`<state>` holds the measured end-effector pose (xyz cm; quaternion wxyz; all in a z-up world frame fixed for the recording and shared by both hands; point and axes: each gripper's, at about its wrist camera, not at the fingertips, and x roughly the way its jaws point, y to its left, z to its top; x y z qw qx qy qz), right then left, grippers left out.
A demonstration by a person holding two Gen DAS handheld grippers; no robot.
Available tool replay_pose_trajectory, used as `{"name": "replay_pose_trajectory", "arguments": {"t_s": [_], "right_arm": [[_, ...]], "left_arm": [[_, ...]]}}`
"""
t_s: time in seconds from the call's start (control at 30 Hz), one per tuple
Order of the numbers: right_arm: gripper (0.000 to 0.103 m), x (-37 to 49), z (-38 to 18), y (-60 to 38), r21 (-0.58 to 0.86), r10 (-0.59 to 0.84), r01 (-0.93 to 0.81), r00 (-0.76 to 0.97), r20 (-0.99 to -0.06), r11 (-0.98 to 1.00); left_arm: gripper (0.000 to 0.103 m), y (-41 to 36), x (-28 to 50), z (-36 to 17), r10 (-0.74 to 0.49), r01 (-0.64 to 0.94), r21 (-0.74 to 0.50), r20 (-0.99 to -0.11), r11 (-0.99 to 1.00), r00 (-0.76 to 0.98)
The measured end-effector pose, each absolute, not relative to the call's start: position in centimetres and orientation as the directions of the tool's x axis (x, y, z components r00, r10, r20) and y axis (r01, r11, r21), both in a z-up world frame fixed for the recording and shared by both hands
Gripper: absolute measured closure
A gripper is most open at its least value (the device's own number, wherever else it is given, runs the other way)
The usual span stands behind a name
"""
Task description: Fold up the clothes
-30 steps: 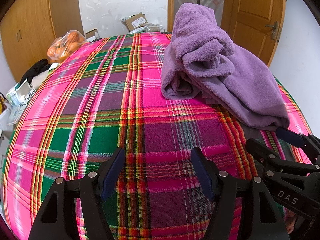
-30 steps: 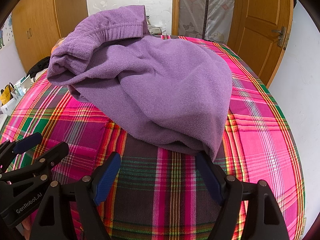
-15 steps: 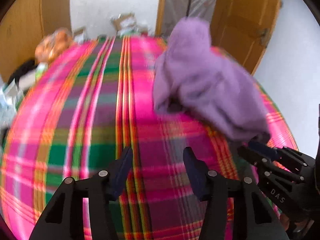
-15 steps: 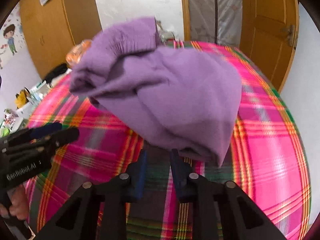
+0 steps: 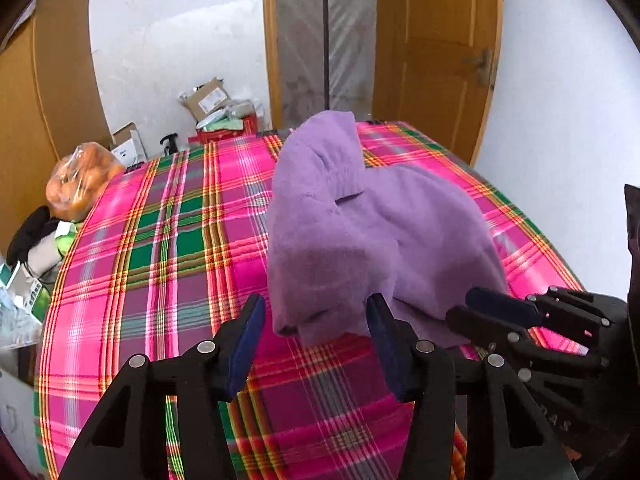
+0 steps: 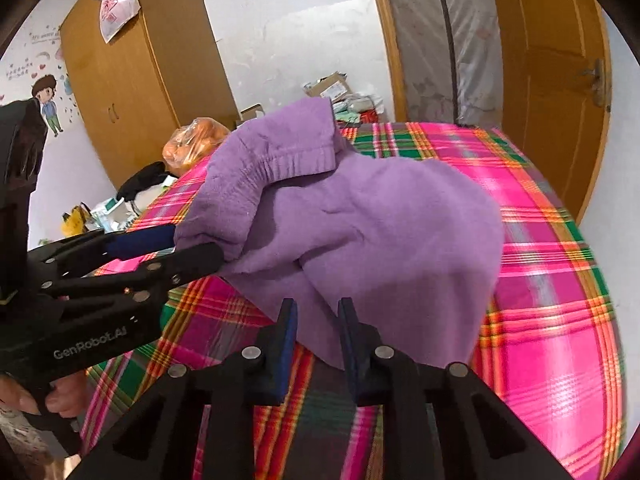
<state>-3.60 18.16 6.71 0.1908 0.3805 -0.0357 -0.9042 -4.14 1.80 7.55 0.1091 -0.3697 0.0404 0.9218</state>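
Note:
A fuzzy purple garment [image 5: 360,240] lies crumpled on the pink plaid bed cover [image 5: 160,260], its ribbed hem [image 6: 288,152] folded over on top. In the right wrist view my right gripper [image 6: 317,336] is shut on the garment's near edge, with purple cloth pinched between its blue pads. It shows low at the right of the left wrist view as the right gripper [image 5: 468,308]. My left gripper [image 5: 316,340] stands open, and the garment's near left fold sits just beyond its tips. From the right wrist it appears as the left gripper [image 6: 188,246], held by a hand [image 6: 48,400].
A bag of oranges [image 5: 80,184] rests at the bed's far left corner. Cardboard boxes [image 5: 208,98] stand by the far wall, a wooden door [image 5: 436,60] is at the right and a wardrobe [image 6: 120,80] at the left. Clutter lines the bed's left side.
My right gripper went from wide open to shut on the garment's near edge. My left gripper moved right and forward to the garment's left fold, staying open. Both views tilted upward.

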Motion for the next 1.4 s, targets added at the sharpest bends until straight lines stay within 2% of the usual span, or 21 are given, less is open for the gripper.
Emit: {"name": "replay_pose_trajectory", "arguments": {"t_s": [0.27, 0.4, 0.53, 0.73, 0.97, 1.17, 1.33, 1.4], "right_arm": [[0.080, -6.1, 6.2, 17.3, 0.346, -0.495, 0.355, -0.584, -0.643, -0.868], [0.072, -7.1, 5.9, 16.9, 0.421, -0.552, 0.357, -0.565, -0.614, -0.834], [0.065, -8.1, 5.6, 16.2, 0.469, -0.582, 0.347, -0.547, -0.602, -0.812], [0.060, -8.5, 5.5, 15.8, 0.478, -0.585, 0.341, -0.544, -0.602, -0.809], [0.059, -8.5, 5.7, 15.6, 0.473, -0.582, 0.344, -0.549, -0.599, -0.811], [0.059, -6.0, 6.7, 13.0, 0.185, -0.452, 0.447, -0.620, -0.641, -0.875], [0.056, -3.2, 7.7, 9.1, -0.142, -0.347, 0.522, -0.722, -0.598, -0.841], [0.055, -2.7, 7.1, 7.2, -0.214, -0.350, 0.567, -0.718, -0.602, -0.796]], "left_arm": [[0.048, -1.1, -7.4, 7.7, 0.207, -0.154, -0.139, -0.701, -0.978, -0.682], [0.048, -4.0, -8.5, 7.5, 0.195, -0.050, -0.222, -0.703, -0.974, -0.683], [0.049, -5.9, -9.3, 7.0, 0.165, 0.009, -0.232, -0.717, -0.973, -0.677], [0.049, -8.2, -11.3, 4.9, 0.211, 0.047, -0.298, -0.773, -0.954, -0.599], [0.049, -11.5, -11.1, 2.6, 0.213, 0.134, -0.342, -0.800, -0.930, -0.561], [0.049, -13.6, -10.4, 1.9, 0.214, 0.164, -0.353, -0.810, -0.921, -0.546], [0.049, -14.8, -9.7, 1.5, 0.216, 0.187, -0.367, -0.813, -0.911, -0.540], [0.049, -15.0, -9.4, 1.4, 0.223, 0.187, -0.373, -0.814, -0.909, -0.537]]}}
